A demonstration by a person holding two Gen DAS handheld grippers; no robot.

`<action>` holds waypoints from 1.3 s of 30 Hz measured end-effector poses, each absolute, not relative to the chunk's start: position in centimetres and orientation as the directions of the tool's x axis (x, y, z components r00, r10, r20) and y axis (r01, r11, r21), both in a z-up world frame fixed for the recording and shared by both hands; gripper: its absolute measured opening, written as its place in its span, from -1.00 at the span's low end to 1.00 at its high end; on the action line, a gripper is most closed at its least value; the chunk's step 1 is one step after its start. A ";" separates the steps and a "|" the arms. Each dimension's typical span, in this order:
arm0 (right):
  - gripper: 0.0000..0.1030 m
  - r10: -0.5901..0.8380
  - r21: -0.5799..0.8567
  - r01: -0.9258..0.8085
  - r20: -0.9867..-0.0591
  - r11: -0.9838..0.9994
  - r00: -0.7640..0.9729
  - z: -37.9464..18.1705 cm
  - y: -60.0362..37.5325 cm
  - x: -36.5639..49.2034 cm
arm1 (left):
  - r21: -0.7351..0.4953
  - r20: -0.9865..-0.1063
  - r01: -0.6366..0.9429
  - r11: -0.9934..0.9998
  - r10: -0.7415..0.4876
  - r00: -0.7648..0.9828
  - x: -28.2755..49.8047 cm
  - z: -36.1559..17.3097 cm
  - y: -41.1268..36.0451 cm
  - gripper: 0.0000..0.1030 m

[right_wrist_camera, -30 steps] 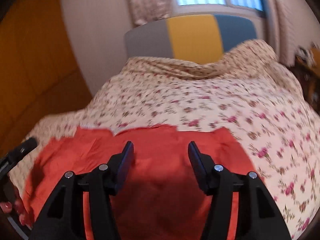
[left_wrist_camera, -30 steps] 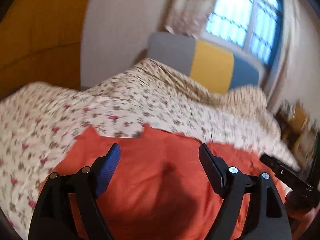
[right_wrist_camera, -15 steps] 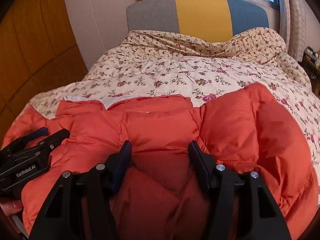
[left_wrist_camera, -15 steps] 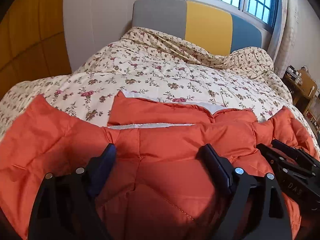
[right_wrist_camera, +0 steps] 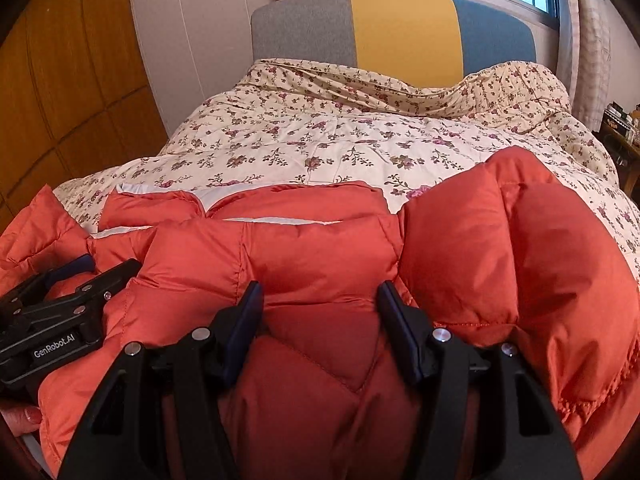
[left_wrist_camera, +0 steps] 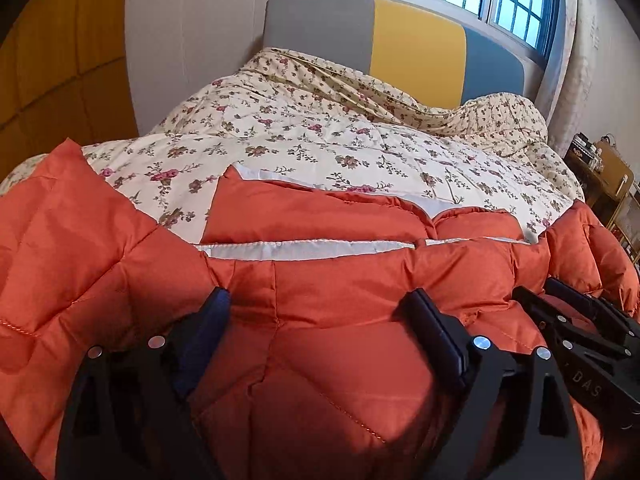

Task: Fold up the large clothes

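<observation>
Left gripper (left_wrist_camera: 316,320): fingers (left_wrist_camera: 434,330) standing apart, a thick hump of the orange down jacket (left_wrist_camera: 344,292) bulging between them; whether the pads are pinching it, cannot tell. Right gripper (right_wrist_camera: 320,312): same picture, fingers (right_wrist_camera: 246,316) spread with a puffed panel rising between, grip not readable.

Jacket is lying across the near edge of the bed, on the floral quilt (right_wrist_camera: 320,148), collar toward the headboard (right_wrist_camera: 400,28), sleeves spreading toward both side edges.

Handling judgement: light, soft, springy fill; slick shell likely sliding out of a shallow pinch. Better holds are probably the stitched quilting seams or the hem, not the puffed middles.

Room: quilt is stretching free toward the headboard, enough for laying folds. Wooden panelling on the left, cluttered shelf (left_wrist_camera: 604,172) beyond the right edge.
</observation>
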State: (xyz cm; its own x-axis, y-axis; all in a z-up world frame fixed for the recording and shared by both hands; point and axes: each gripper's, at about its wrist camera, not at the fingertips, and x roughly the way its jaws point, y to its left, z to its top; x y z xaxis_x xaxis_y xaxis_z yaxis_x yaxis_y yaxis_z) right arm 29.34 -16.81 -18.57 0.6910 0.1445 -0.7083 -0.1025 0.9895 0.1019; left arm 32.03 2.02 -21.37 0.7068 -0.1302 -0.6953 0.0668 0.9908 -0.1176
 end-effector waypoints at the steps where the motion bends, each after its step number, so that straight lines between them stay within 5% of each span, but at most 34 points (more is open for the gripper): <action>1: 0.16 0.144 0.101 -0.103 -0.708 0.990 0.691 -18.5 -16.8 29.3 | -0.119 -0.697 0.068 0.991 -0.132 0.705 32.1 -21.4 2.0 0.76; 13: 0.23 0.204 0.182 -0.111 -0.648 0.977 0.734 -14.6 -19.5 27.4 | -0.027 -0.640 -0.043 0.999 0.016 0.768 28.2 -15.9 7.1 0.83; 19: 0.23 0.022 0.065 0.029 -0.679 0.997 0.734 -13.2 -24.2 28.7 | 0.032 -0.632 -0.217 0.976 0.188 0.752 29.2 -15.6 11.6 0.85; 22: 0.24 0.038 0.118 0.076 -0.749 0.990 0.661 -15.8 -26.0 30.1 | 0.015 -0.683 -0.245 0.969 0.189 0.706 30.3 -18.0 12.7 0.85; 39: 0.28 -0.013 0.076 0.103 -0.741 0.992 0.671 -18.3 -25.2 30.9 | -0.191 -0.724 -0.215 0.958 0.010 0.690 31.8 -22.3 14.5 0.94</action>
State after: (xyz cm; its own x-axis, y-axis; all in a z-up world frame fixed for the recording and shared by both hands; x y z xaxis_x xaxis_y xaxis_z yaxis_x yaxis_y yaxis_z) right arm 30.86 -25.20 -18.33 0.6714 -0.0133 -0.7410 0.1032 0.9918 0.0758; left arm 31.82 14.46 -22.32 0.6897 0.0099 -0.7240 -0.2145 0.9578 -0.1913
